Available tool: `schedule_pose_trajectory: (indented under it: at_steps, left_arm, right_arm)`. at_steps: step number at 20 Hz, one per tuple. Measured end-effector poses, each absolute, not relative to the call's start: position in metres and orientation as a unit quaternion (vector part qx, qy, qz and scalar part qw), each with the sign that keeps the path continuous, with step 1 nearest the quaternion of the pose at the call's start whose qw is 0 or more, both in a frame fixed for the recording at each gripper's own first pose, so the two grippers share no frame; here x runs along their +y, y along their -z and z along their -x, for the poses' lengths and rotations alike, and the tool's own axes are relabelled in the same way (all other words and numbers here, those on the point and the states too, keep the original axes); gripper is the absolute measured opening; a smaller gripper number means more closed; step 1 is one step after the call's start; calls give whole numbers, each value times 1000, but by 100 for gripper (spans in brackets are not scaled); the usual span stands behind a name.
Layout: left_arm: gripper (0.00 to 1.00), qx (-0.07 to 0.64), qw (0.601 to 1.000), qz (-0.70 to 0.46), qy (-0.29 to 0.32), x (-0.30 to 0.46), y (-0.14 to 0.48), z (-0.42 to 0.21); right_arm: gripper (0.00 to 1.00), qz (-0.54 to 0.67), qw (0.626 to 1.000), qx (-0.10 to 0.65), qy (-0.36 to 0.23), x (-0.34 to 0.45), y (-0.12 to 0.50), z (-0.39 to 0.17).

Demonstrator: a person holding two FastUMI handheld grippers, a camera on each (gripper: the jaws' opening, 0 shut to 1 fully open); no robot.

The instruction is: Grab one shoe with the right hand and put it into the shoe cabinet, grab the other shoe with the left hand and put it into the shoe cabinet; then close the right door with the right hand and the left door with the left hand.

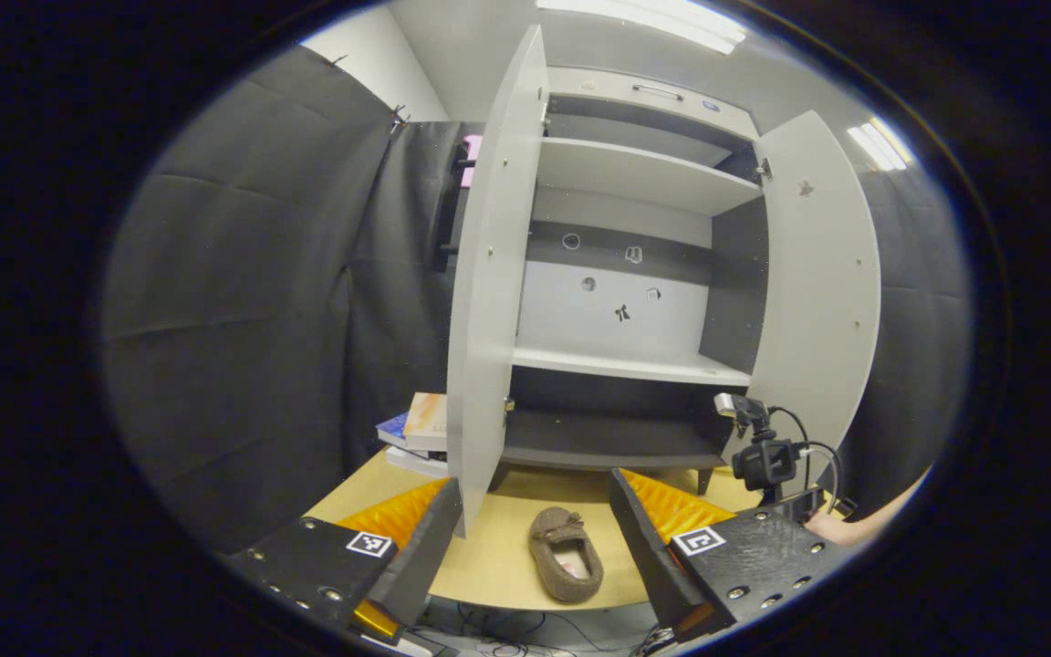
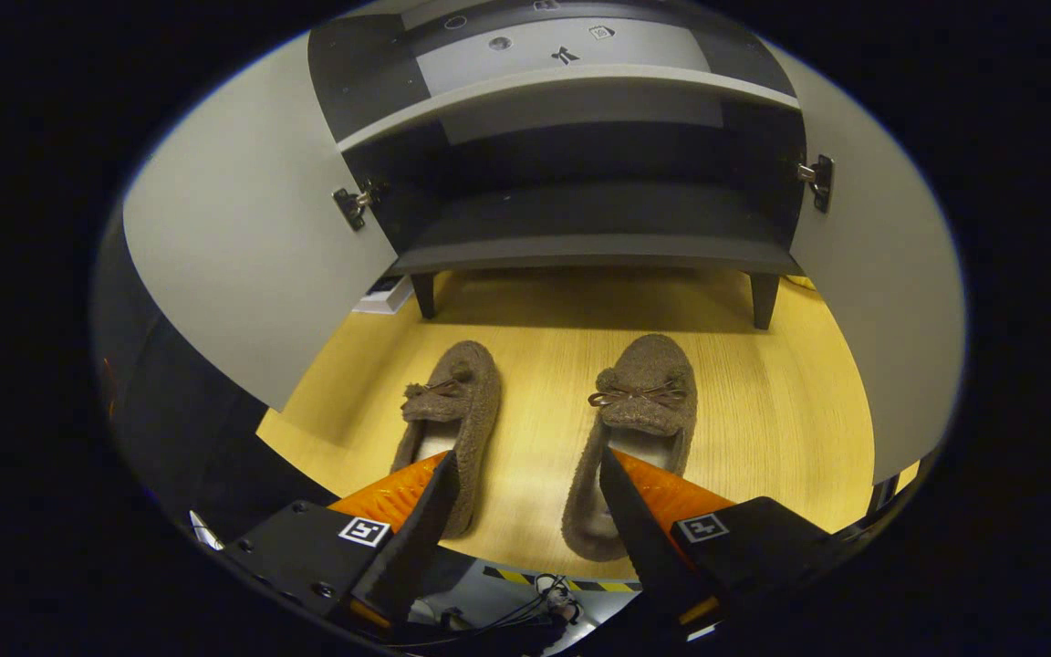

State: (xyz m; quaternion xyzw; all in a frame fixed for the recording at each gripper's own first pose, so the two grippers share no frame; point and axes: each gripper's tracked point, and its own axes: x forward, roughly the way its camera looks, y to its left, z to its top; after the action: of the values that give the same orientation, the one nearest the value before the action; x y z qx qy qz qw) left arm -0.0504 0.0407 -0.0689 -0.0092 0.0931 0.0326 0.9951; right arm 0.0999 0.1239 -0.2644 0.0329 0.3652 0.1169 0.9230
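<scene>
Showing both shoes (image 2: 452, 429) (image 2: 635, 438), right gripper view; left, one shoe (image 1: 566, 553)

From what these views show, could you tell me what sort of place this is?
Probably a staged recording booth, not a home: black cloth walls it in, a shoe cabinet stands open on a wooden tabletop with two slippers, and a small camera watches.

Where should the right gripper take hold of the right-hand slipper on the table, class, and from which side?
Grip the right slipper at its open heel collar, coming from above, one finger inside, one outside the fluffy wall. The right gripper is open, and the sole lies flat, toe toward the cabinet.
</scene>
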Motion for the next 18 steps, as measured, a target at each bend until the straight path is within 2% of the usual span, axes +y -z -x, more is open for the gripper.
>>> schedule_pose_trajectory:
  at_steps: [5,6,7,8,9,10,11,12,13,14,16,17,18]
  left_arm:
    - [95,104,994,-3,-26,41,80,47]
    - [100,105,994,0,-20,39,81,45]
    - [88,107,994,-1,-19,39,82,44]
    - [88,107,994,-3,-17,38,82,43]
    - [95,108,994,-5,-15,37,84,41]
    - [95,109,994,-6,-14,37,84,41]
    - [100,112,994,-6,-14,37,87,40]
    - [100,114,993,-5,-15,38,87,40]
    - [88,114,993,-4,-15,38,87,40]
    - [94,116,993,-4,-13,37,86,40]
    - [94,116,993,-10,-14,39,86,38]
    - [94,114,993,-12,-14,39,85,37]
    - [94,113,993,-13,-13,38,84,35]
  right_arm:
    - [98,8,915,393,-88,116,308,-129]
    - [98,21,914,398,-81,113,315,-135]
    - [98,33,912,402,-77,111,323,-139]
    - [98,41,911,405,-75,111,327,-143]
    - [98,49,910,404,-72,109,331,-148]
    - [98,56,911,403,-69,108,334,-153]
    - [92,61,910,406,-60,104,339,-157]
    - [93,62,909,408,-51,103,342,-160]
    - [89,65,910,407,-41,99,343,-164]
    - [81,67,910,407,-34,96,344,-167]
    - [65,80,910,406,-17,84,344,-168]
    - [46,79,910,406,-18,84,345,-167]
    - [40,79,911,405,-18,83,345,-167]
